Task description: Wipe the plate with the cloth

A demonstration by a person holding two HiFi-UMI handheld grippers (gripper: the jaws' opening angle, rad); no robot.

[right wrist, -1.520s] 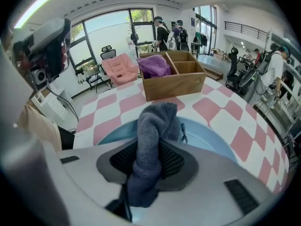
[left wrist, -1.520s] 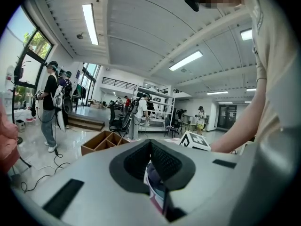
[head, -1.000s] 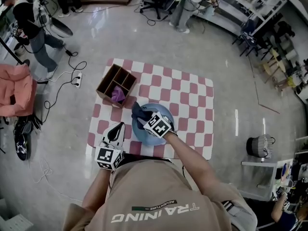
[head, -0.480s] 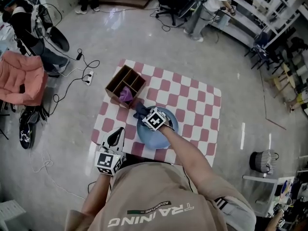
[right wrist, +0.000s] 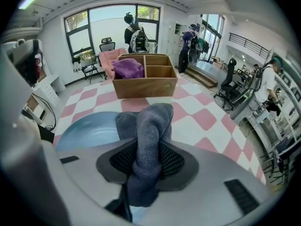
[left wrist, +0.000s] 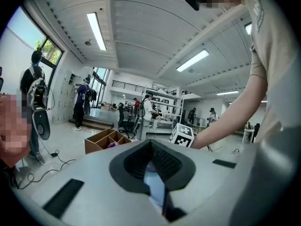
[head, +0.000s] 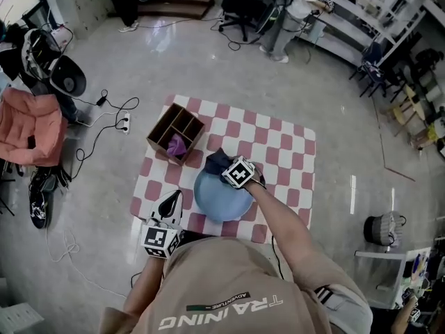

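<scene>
The grey-blue cloth (right wrist: 149, 126) is pinched between the fingers of the right gripper (head: 227, 165), bunched up over the far rim of the blue plate (head: 219, 200). The plate is set on the checked table (head: 278, 145), near a wooden box (right wrist: 146, 86). The left gripper (head: 170, 200) is held just beside the plate's left edge, its fingers parted only narrowly, with nothing gripped.

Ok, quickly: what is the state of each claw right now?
Left claw: slightly open, empty.
Right claw: closed on the cloth.
</scene>
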